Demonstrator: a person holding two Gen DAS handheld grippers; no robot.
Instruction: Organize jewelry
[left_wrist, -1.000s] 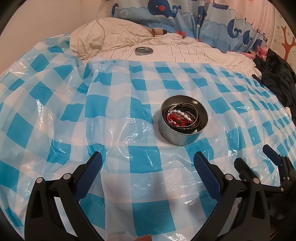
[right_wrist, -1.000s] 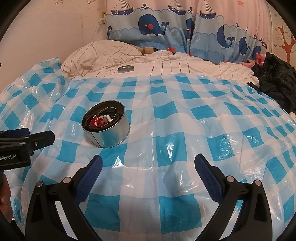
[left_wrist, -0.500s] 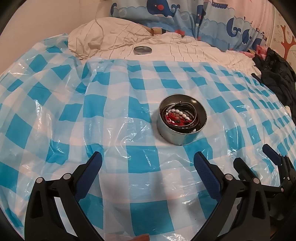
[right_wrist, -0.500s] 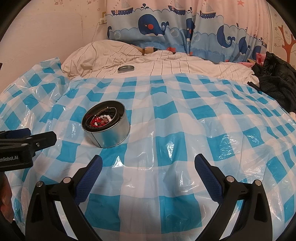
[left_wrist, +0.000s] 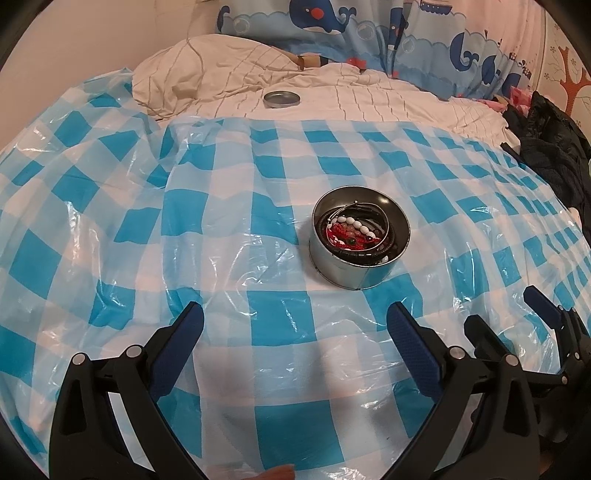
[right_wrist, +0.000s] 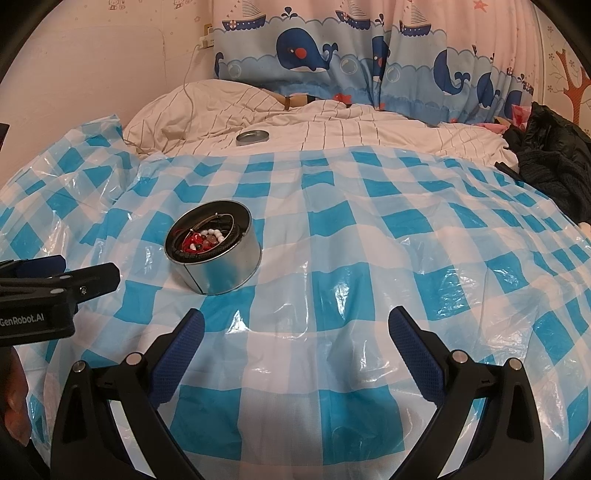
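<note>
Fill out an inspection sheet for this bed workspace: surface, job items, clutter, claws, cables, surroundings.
Surface: blue-and-white checked plastic sheet, wrinkled, spread over a bed.
Job's things: round metal tin, upright and open, holding beaded bracelets and dark cords; its lid lies apart on the striped bedding beyond the sheet.
Clutter: black clothing heaped at the right edge.
Claws: left claw open, empty, short of the tin; right claw open, empty, with the tin ahead to its left.
Cables: a thin cord runs from a wall outlet down to the pillow.
Surroundings: whale-print curtain, pale wall.
</note>
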